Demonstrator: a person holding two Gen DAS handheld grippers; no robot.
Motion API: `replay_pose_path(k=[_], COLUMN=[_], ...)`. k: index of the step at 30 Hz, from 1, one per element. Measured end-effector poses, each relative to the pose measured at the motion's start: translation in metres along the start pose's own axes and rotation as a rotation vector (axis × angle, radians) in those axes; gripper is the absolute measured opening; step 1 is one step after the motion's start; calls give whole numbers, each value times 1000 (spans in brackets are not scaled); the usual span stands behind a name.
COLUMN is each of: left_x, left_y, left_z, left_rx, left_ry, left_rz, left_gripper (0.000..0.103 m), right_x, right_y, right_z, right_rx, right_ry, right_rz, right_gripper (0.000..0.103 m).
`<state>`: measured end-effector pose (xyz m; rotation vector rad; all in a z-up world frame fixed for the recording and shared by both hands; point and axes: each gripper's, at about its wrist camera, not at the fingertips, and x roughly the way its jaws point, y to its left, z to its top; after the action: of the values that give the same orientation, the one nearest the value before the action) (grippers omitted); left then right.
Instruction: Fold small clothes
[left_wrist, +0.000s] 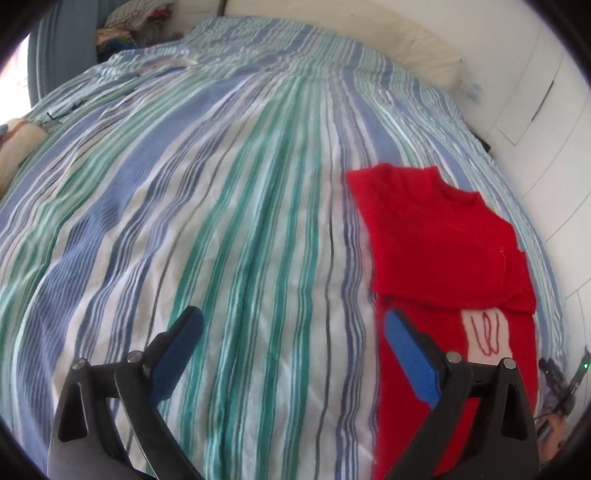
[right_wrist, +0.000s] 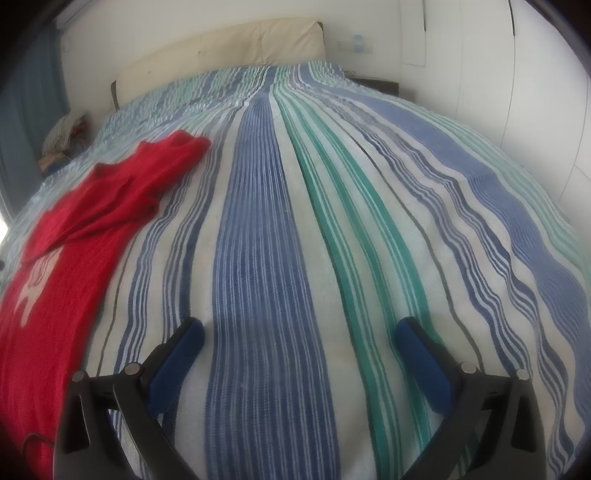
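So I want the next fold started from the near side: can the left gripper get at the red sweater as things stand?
Probably yes. The left gripper is open and empty, its right finger already over the red sweater, which lies flat on the striped bedspread with nothing covering it.

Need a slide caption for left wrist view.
Open left gripper over striped bedspread, beside a partly folded red top.

No readable text; red garment (left_wrist: 443, 236) patch shows illegible squiggles.

open left tool (left_wrist: 293, 325), red garment (left_wrist: 447, 240), striped bedspread (left_wrist: 221, 206)
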<state>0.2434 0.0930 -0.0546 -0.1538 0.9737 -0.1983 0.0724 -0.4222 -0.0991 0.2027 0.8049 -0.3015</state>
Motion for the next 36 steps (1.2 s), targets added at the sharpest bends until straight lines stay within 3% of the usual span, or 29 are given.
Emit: replay_pose_path(k=[4,8,11,36], left_x=[2,45,45,49], left_y=[-1,23,13,8], left_z=[-14,-34,-35,-40], left_rx=[101,57,68,92], left_ry=[-28,19,-18,-25], left_rz=[58,164,207,229], left_gripper=[101,102,103,103], right_x=[0,0,-1,-2], right_y=[1,1,0,-1], right_z=[-1,-1,-1,-2], right_rx=[-3,-4,-1,4], right_ry=[0,-2,-8,-12], right_rz=[-7,-7,-3,2], right_gripper=[102,102,102,102])
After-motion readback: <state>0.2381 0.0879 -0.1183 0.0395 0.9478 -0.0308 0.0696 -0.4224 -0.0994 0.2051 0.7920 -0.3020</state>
